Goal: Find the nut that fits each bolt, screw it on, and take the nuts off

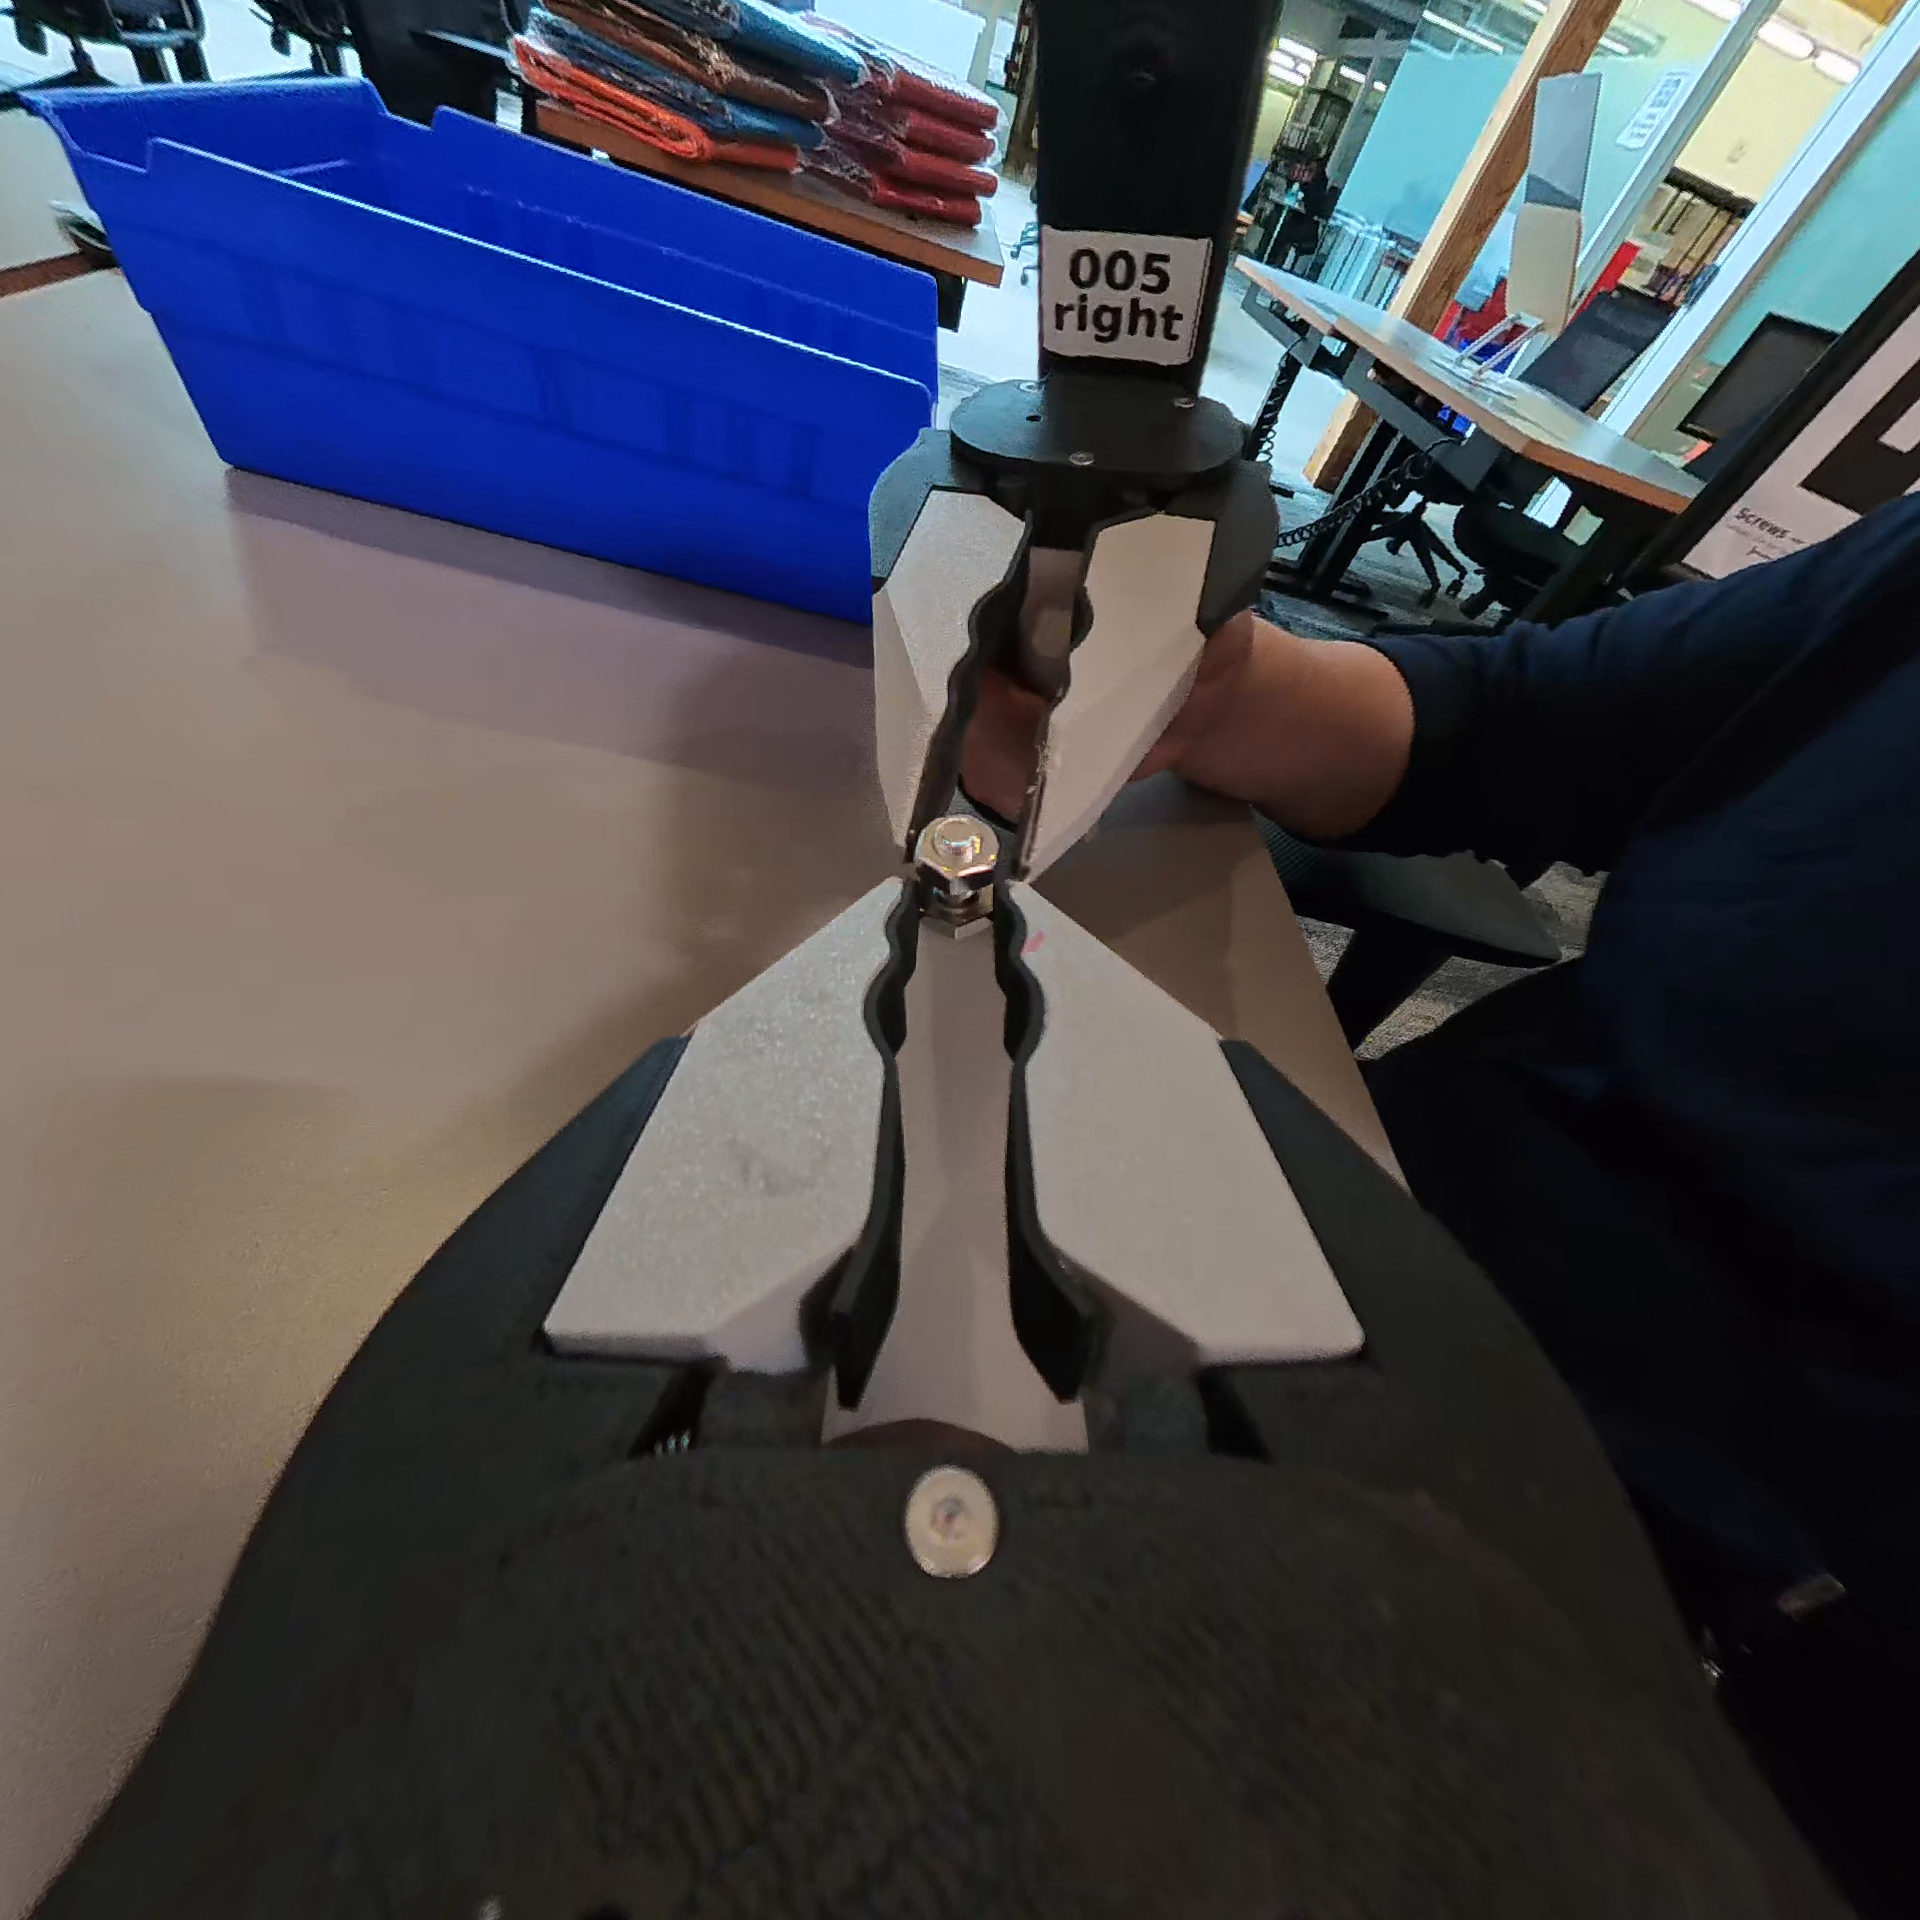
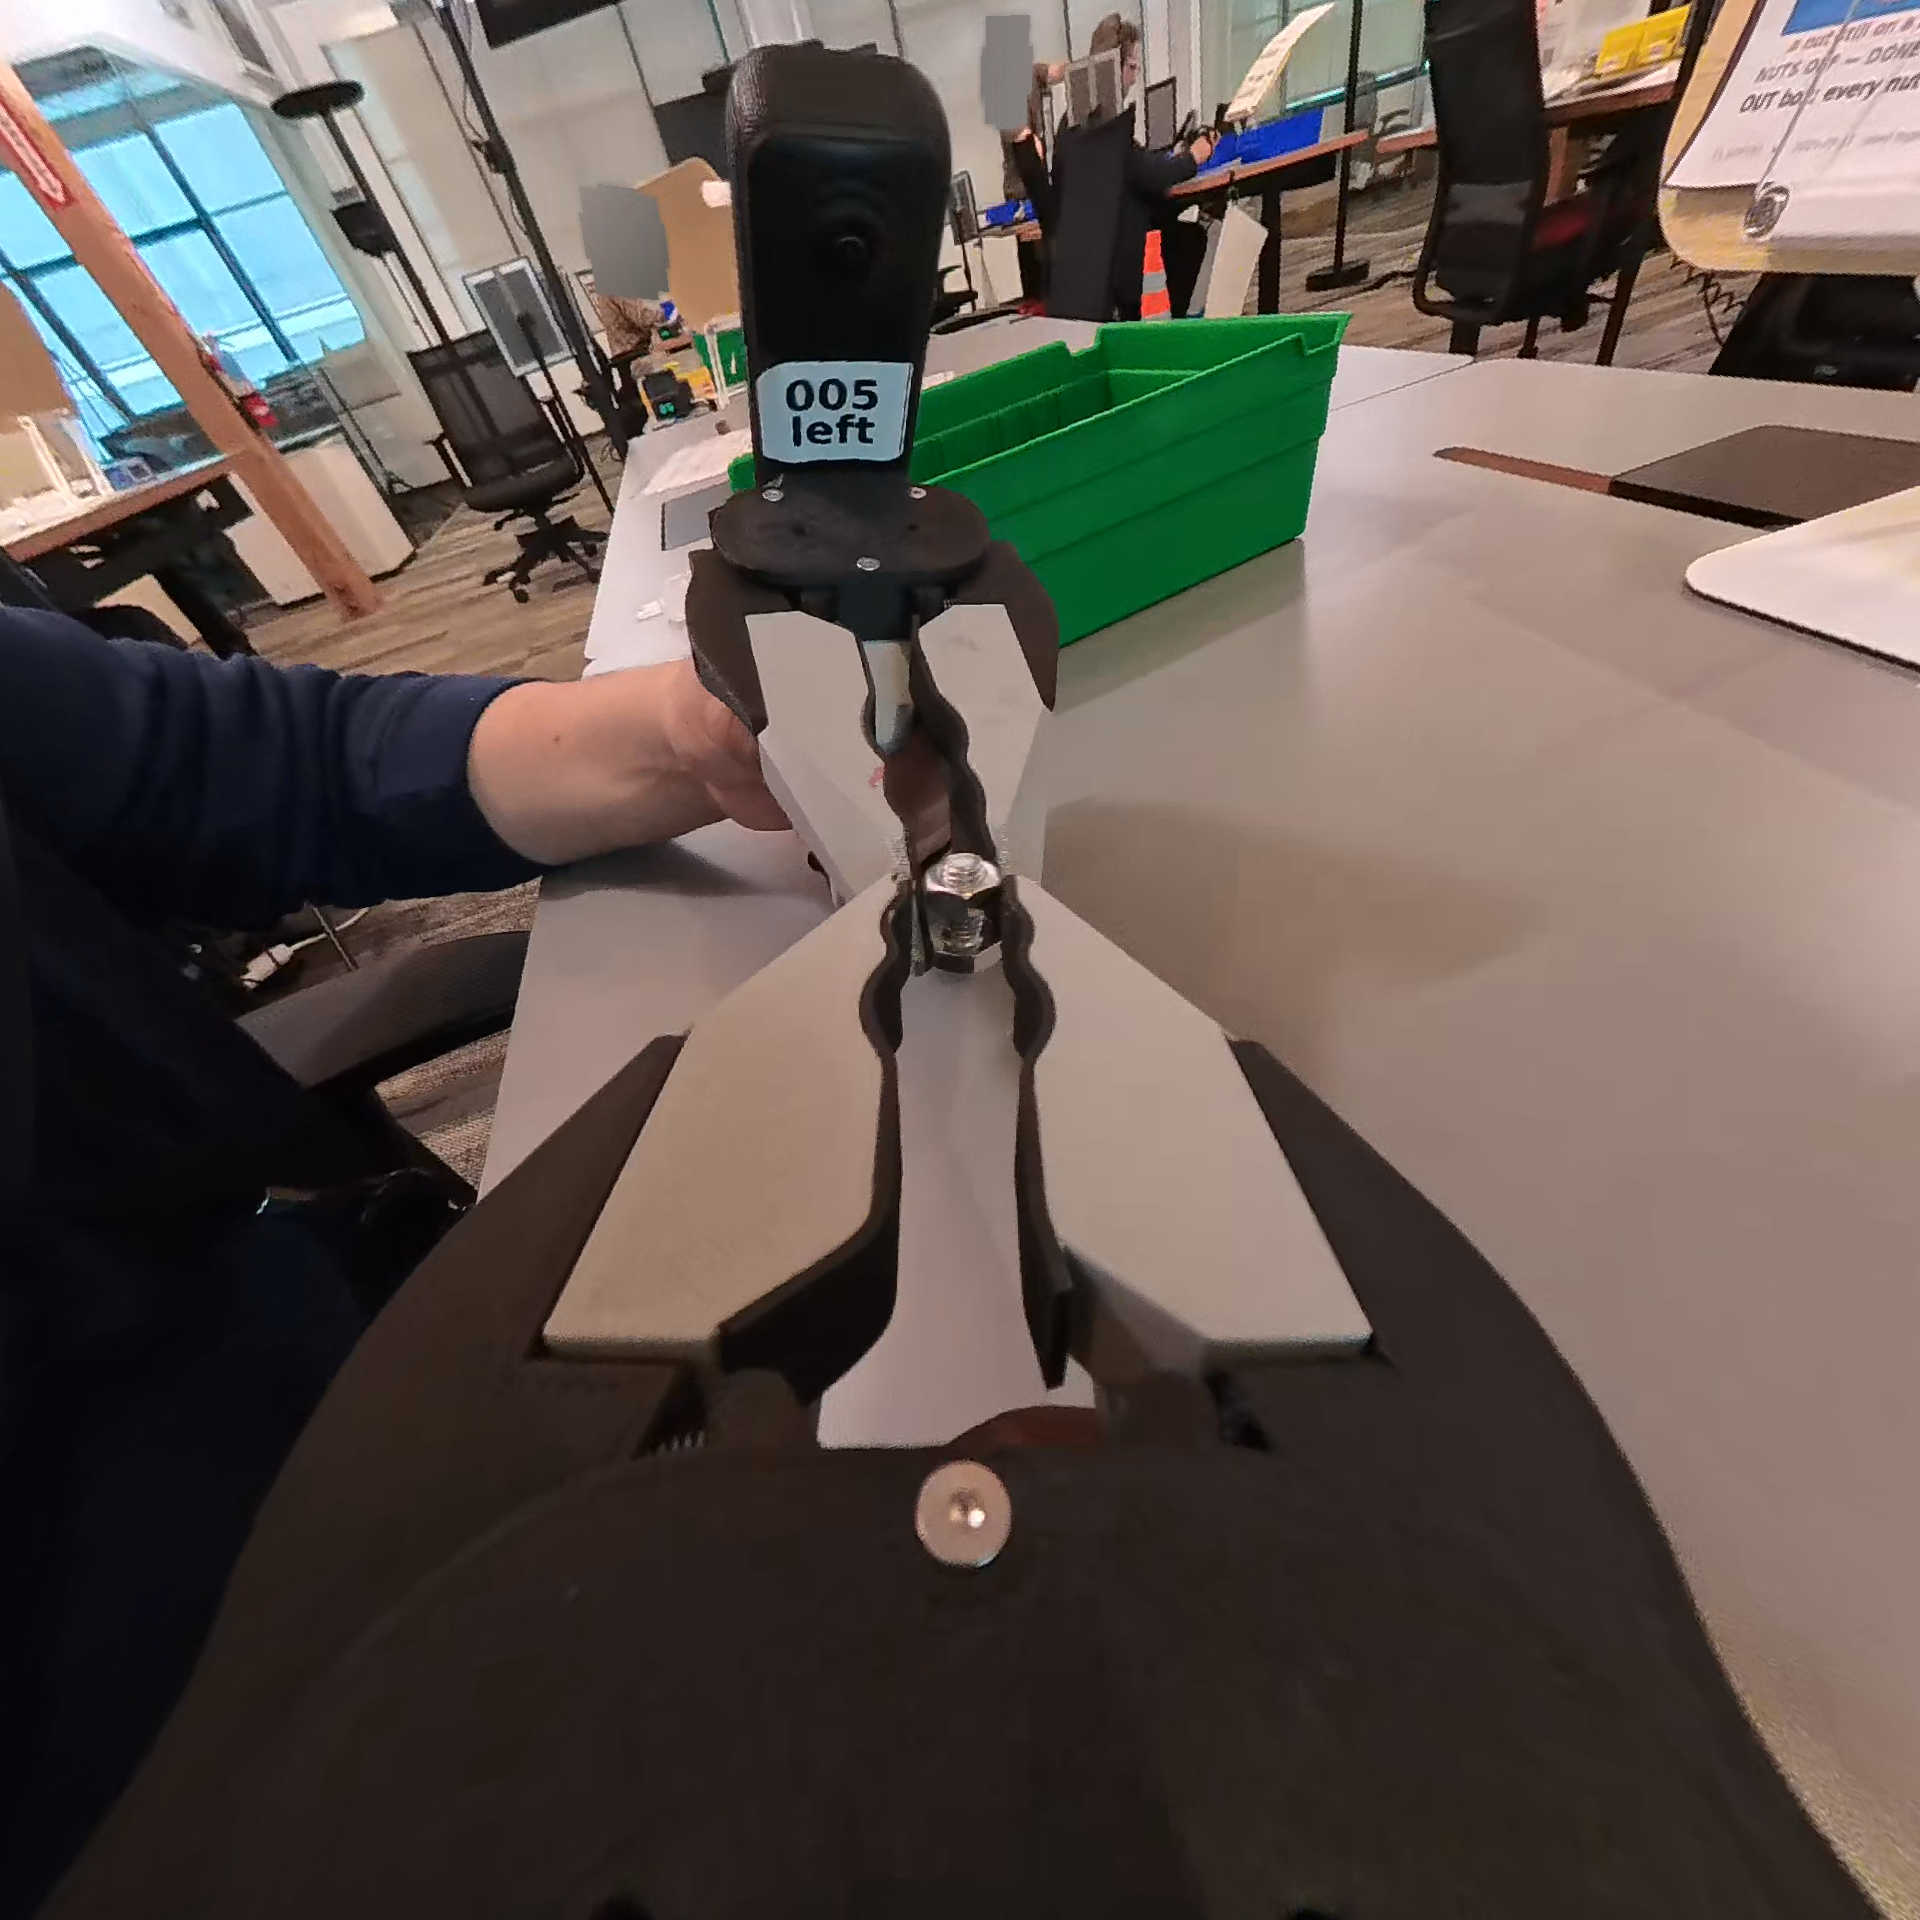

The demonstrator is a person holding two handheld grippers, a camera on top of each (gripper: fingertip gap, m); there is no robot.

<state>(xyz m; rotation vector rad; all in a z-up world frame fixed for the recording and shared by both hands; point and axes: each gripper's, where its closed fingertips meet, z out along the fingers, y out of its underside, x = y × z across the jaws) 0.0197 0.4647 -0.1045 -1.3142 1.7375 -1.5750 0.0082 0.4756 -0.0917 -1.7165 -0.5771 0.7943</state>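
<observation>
A silver bolt [image 1: 948,920] with a hex nut [image 1: 958,850] on its upper end is held upright above the grey table [image 1: 364,831], between both grippers, which meet tip to tip. My left gripper [image 1: 951,906] is shut on the bolt's lower part. My right gripper [image 1: 966,844] comes in from the far side, shut around the nut. In the right wrist view the nut [image 2: 961,885] sits at my right gripper's [image 2: 956,920] tips, with threads [image 2: 961,927] showing below it. The left gripper [image 2: 940,857] closes in just behind.
A blue bin [image 1: 499,343] stands on the table at the far left of the left wrist view. A green bin [image 2: 1122,488] stands behind the left gripper. A hand and dark sleeve [image 1: 1558,748] hold each gripper. A white plate edge [image 2: 1818,592] and dark pad [image 2: 1766,478] lie at right. Less than 4 cm separates the two grippers' tips.
</observation>
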